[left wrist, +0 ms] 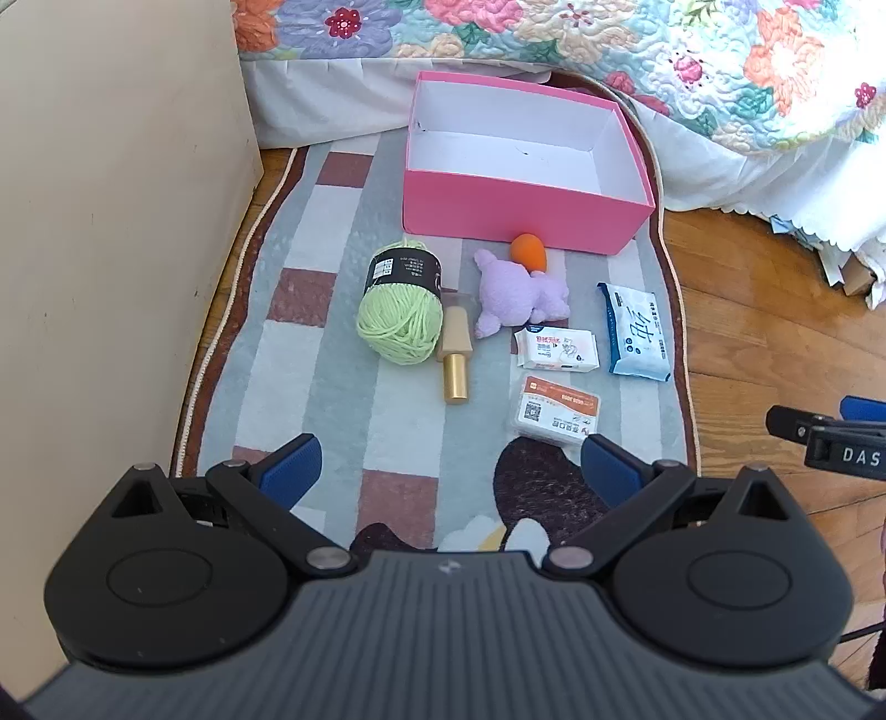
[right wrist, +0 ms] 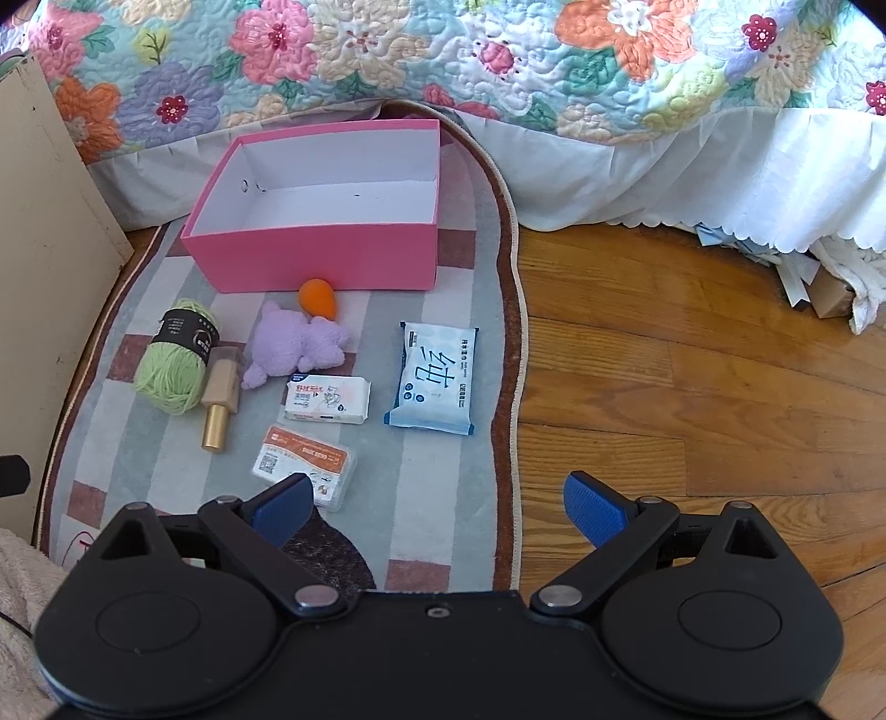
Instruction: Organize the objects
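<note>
An empty pink box (left wrist: 515, 207) (right wrist: 310, 257) stands at the far end of a striped rug. In front of it lie a green yarn ball (left wrist: 400, 318) (right wrist: 171, 368), a gold-capped beige bottle (left wrist: 455, 357) (right wrist: 220, 399), a purple plush toy (left wrist: 518, 296) (right wrist: 299, 343), an orange egg-shaped sponge (left wrist: 529, 252) (right wrist: 318, 296), a small white tissue pack (left wrist: 556, 348) (right wrist: 326, 400), a blue-white wipes pack (left wrist: 637, 332) (right wrist: 434, 382) and an orange-labelled clear case (left wrist: 556, 412) (right wrist: 304, 462). My left gripper (left wrist: 451, 471) hovers open, nearer than the objects. My right gripper (right wrist: 440, 507) is open too, its left fingertip over the case.
A cream cabinet side (left wrist: 111, 221) (right wrist: 50, 277) walls the rug's left. A bed with a floral quilt (left wrist: 609, 44) (right wrist: 443, 55) lies behind the box. Wooden floor (right wrist: 692, 387) spreads to the right. The right gripper's tip shows at the left wrist view's right edge.
</note>
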